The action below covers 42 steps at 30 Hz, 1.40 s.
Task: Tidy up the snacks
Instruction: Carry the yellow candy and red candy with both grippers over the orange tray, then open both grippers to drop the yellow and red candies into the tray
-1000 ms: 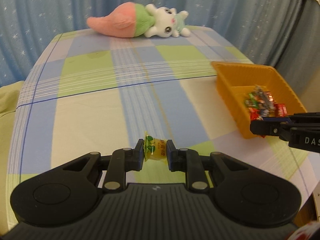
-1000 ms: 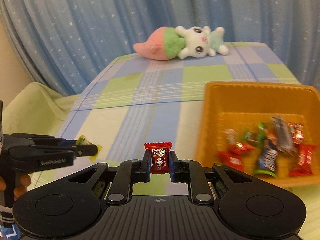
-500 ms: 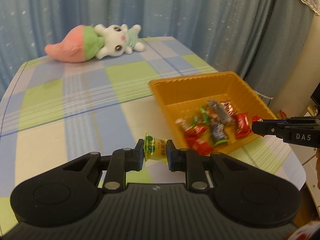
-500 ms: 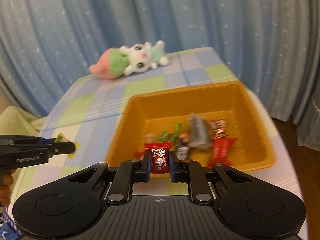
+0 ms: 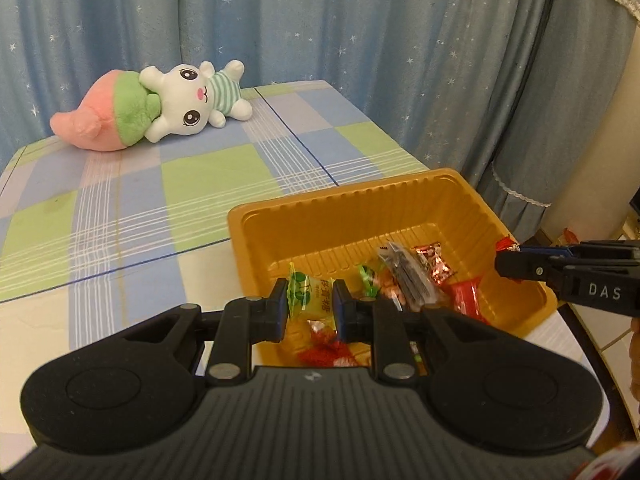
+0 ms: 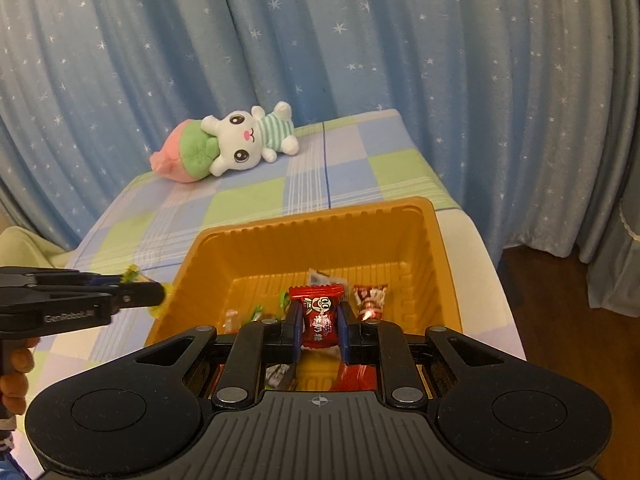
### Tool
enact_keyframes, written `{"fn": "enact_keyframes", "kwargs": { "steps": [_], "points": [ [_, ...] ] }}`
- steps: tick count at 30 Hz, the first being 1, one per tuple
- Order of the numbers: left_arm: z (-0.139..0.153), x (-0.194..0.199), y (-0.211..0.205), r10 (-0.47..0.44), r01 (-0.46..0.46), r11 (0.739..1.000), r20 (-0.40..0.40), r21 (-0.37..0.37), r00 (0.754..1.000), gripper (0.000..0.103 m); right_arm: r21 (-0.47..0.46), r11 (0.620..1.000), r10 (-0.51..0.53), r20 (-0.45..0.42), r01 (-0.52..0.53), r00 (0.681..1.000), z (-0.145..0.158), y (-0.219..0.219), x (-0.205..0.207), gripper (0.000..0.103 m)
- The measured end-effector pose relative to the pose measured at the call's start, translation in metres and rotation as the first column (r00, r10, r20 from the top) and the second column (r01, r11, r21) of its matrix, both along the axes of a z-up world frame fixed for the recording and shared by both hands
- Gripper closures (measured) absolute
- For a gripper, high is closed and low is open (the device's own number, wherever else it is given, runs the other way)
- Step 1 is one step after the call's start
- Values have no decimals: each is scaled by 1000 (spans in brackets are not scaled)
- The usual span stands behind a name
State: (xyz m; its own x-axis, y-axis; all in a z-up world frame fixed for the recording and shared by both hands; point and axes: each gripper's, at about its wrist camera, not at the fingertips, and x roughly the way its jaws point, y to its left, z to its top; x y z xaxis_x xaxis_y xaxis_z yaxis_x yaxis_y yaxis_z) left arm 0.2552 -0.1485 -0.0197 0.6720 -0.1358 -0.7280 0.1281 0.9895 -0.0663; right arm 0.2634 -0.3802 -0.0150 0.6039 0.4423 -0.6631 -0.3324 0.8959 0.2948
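Left wrist view: the left gripper (image 5: pixel 310 306) has its jaws clenched on a yellow candy (image 5: pixel 311 299), held by the middle of its crinkly wrapper over the near corner of the orange tray (image 5: pixel 348 216) on the desk (image 5: pixel 120 216). It looks light and slippery.

Right wrist view: the right gripper (image 6: pixel 320 330) grasps a red candy (image 6: pixel 319 318) mid-body above the tray (image 6: pixel 320 216). Its pinched wrapper looks soft, and it should drop freely.
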Motion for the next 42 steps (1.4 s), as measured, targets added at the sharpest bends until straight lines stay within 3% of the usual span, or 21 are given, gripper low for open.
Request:
{"fn": "enact_keyframes", "kwargs": {
  "steps": [13,30,34,42],
  "points": [
    [-18,36,-21,61,-59,997,-43,55,997,83,38,996,86,-34,-85,996,-20,9,38,85],
    [-20,65,-33,79,-76,993,-41,88,996,83,59,994,91,-47,-88,995,-23,0,51,85],
    [-19,62,-32,94,-90,992,-41,84,995,71,63,994,89,-46,-86,995,-23,-3,51,85],
    [-16,35,-22,136,-134,990,-53,48,989,64,74,991,116,-57,-112,992,-24,0,49,85]
  ]
}}
